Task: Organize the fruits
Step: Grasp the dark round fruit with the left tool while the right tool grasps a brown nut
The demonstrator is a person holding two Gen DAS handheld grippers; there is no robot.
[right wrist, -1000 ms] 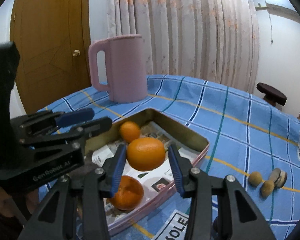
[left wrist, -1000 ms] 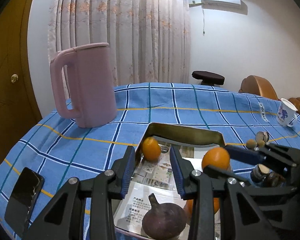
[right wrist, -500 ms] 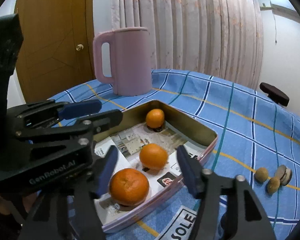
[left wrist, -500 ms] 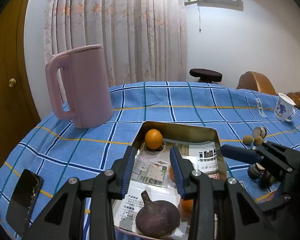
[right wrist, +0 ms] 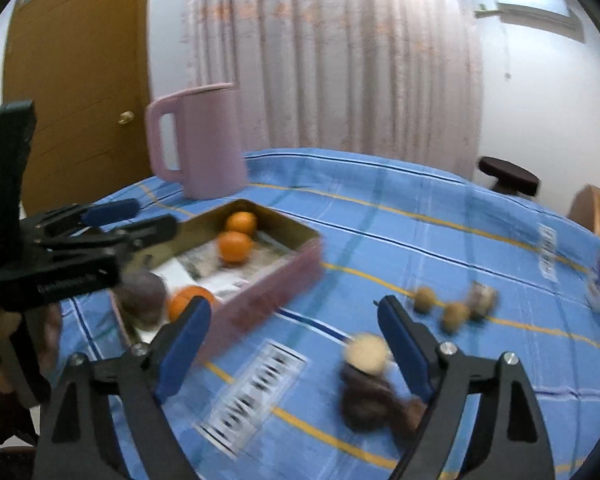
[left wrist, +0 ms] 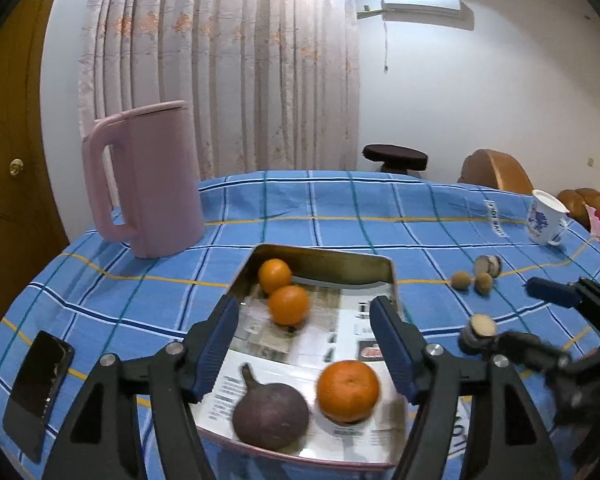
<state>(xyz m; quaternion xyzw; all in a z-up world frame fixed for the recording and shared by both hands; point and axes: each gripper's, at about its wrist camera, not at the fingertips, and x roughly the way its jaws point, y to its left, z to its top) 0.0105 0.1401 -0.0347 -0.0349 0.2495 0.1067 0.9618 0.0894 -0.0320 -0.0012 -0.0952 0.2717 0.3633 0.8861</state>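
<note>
Oranges, three of them, lay in the tray (left wrist: 388,268) beside a purple fruit (left wrist: 271,416). Both the left gripper (left wrist: 304,344) and right gripper (right wrist: 296,340) had jaws wide open, holding nothing.

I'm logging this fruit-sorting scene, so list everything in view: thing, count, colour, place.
oranges: three, orange, in the tray; two at the far corner, one near
dark fruit: one, purple-brown with stem, tray's near edge, beside the near orange
tray: one, metal, pink outside, paper-lined, on the table
small round fruits: two, tan, on the cloth right of the tray
cut fruit pieces: by the tan fruits, and a dark one nearer; count unclear
jug: one, pink, left of the tray
cup: one, white and blue, far right
phone: one, black, near left
tablecloth: blue plaid
left tongs: open, over the tray
right tongs: open, over the cloth
</note>
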